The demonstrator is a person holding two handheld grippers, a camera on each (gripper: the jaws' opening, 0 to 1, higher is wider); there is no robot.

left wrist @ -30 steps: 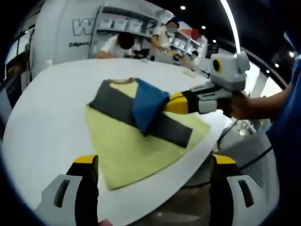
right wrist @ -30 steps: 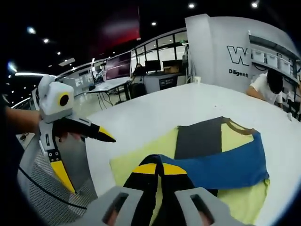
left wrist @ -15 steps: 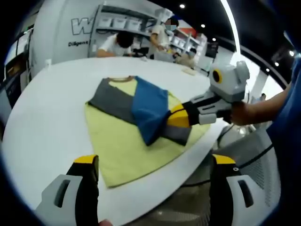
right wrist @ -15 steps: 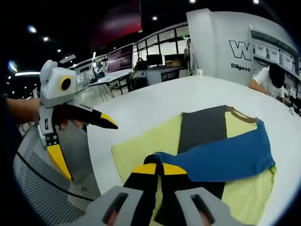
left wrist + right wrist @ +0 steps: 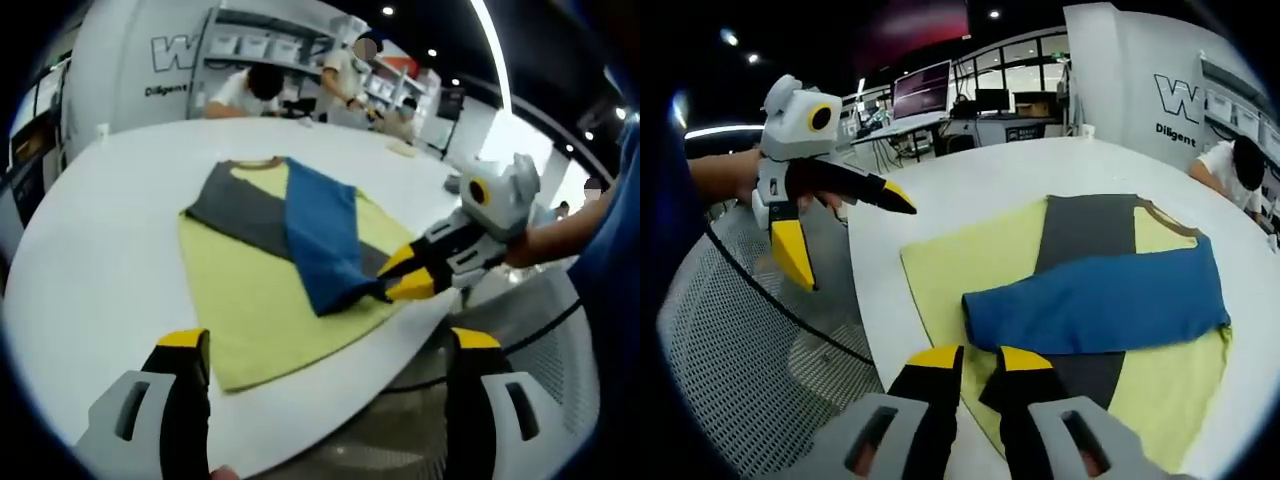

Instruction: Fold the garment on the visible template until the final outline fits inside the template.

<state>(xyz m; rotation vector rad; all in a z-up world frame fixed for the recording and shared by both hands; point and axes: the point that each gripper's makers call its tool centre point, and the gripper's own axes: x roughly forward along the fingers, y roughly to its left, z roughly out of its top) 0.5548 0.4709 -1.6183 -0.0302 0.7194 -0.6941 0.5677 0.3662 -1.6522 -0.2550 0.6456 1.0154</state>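
Lettering "Diligent" marks the grey wall (image 5: 1140, 80) at two o'clock of the blue-grey-yellow cloth garment (image 5: 1095, 300); right gripper (image 5: 980, 362) slightly parted, left gripper (image 5: 325, 345) spread wide.

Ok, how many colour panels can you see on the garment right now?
3. A grey panel runs from the collar, a blue panel is folded across the middle, and a yellow part shows by the collar. More may be hidden under the fold.

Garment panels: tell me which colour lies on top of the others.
The blue panel. It is folded across the garment, covering part of the dark grey panel, with the yellow template beneath them all.
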